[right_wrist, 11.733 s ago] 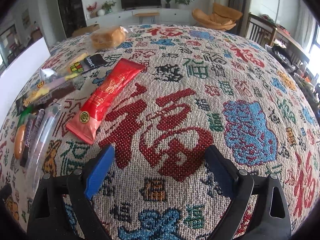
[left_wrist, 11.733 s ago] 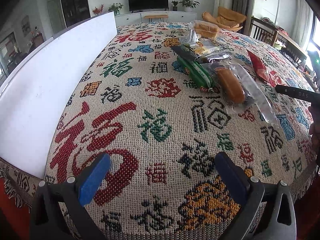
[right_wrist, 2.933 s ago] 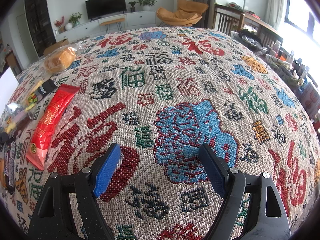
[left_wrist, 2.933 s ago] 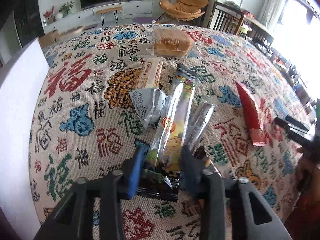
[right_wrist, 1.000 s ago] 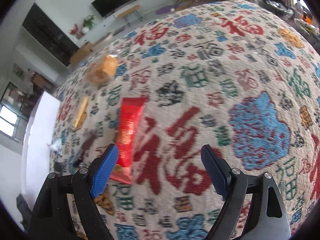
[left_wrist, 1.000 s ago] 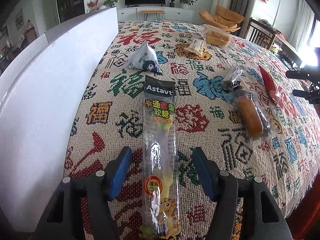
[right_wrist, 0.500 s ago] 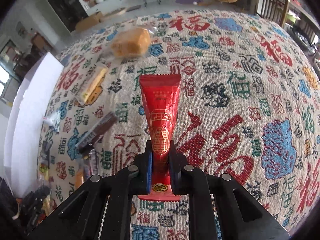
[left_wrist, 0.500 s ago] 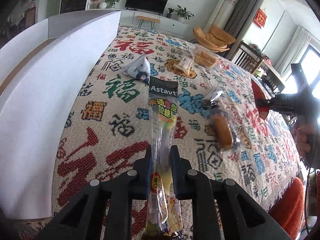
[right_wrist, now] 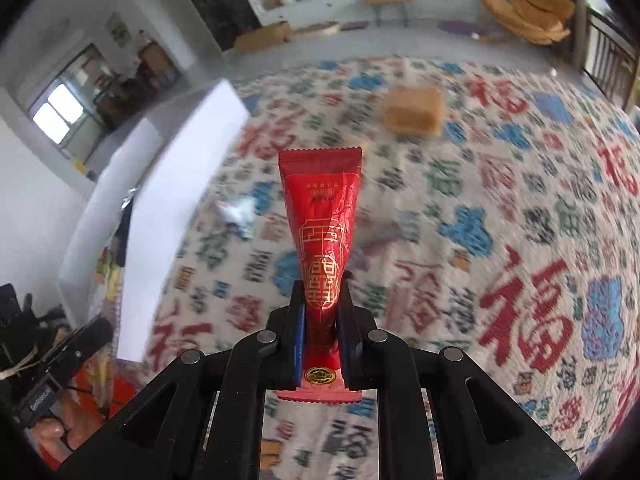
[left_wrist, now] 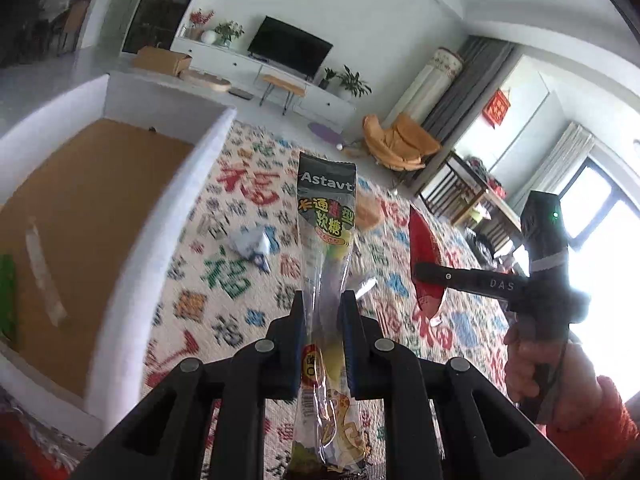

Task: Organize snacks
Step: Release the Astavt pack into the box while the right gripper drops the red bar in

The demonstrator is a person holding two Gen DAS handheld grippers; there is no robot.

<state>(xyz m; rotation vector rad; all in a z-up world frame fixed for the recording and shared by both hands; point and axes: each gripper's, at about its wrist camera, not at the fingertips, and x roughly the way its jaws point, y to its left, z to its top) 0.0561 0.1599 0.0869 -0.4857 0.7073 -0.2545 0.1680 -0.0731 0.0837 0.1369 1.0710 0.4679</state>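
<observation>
My left gripper [left_wrist: 323,304] is shut on a long clear candy packet [left_wrist: 327,216] with a black "Astavt" top, held up above the patterned cloth [left_wrist: 240,280]. To its left stands a white box [left_wrist: 168,216] with a brown floor. My right gripper [right_wrist: 322,300] is shut on a red foil snack pouch [right_wrist: 322,216], lifted off the cloth. In the left wrist view the right gripper [left_wrist: 420,270] shows at the right, with the red pouch [left_wrist: 424,248] in it and a hand in an orange sleeve [left_wrist: 560,392] behind it.
On the cloth lie a small blue-white triangular packet [left_wrist: 250,246] and a wrapped bread loaf [right_wrist: 414,110]. A green packet [left_wrist: 7,296] and a strip of tape lie in the box. The white box wall [right_wrist: 176,184] stands left of the red pouch.
Both grippers closed on their packets, the left on the candy packet and the right on the red pouch, then lifted them off the cloth. The box floor has come into the left wrist view.
</observation>
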